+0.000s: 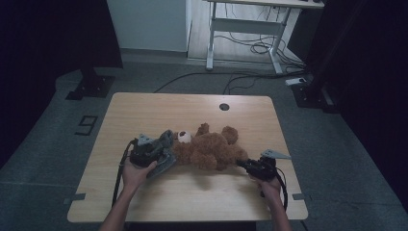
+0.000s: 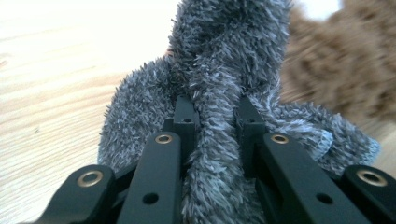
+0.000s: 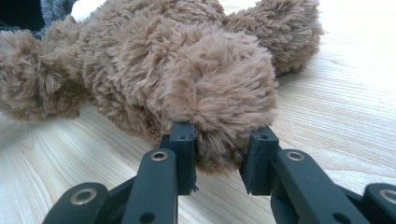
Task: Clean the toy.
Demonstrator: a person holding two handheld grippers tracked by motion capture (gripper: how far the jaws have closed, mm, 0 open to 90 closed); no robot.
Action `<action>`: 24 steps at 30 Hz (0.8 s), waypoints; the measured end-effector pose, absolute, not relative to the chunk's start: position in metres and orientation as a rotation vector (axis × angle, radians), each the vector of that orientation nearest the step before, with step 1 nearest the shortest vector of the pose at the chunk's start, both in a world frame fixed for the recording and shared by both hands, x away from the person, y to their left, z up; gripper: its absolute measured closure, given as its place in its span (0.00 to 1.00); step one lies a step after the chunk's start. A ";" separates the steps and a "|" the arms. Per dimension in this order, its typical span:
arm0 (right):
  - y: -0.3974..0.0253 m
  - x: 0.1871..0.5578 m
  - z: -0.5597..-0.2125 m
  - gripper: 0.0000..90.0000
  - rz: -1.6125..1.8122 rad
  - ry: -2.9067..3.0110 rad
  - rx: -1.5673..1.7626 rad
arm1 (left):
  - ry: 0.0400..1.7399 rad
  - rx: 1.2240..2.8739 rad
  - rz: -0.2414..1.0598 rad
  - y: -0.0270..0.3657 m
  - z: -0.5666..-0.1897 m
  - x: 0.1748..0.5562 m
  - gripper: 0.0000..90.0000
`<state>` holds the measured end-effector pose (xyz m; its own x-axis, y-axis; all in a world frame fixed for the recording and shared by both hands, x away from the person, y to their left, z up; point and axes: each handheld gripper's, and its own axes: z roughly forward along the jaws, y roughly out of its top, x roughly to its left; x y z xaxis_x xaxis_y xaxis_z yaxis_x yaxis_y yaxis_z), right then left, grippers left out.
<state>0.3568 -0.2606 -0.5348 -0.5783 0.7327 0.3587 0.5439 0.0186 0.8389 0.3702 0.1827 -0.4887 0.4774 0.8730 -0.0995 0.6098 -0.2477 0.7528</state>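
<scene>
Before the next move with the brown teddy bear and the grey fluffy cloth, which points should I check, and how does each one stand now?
1. Left gripper has the grey cloth between its jaws: ok, a fold of it is clamped.
2. Right gripper has a limb of the teddy bear: ok, the jaws close on the fur.
3. How firm the right grip is: cannot tell, perhaps only pile is pinched.
4. Bear lies flat on the table, away from its edges: ok.
5. Cloth sits by the bear's head end: ok; whether it is fastened on the bear: cannot tell.
</scene>
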 end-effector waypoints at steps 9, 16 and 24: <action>-0.262 0.358 -0.536 0.78 1.585 2.113 1.353 | 1.205 1.934 0.463 0.185 -0.472 0.371 0.84; -0.261 0.357 -0.536 0.78 1.582 2.111 1.348 | 1.051 1.958 0.504 0.137 -0.419 0.383 0.84; -0.262 0.357 -0.535 0.77 1.583 2.112 1.339 | 1.027 2.046 0.491 0.086 -0.416 0.411 0.84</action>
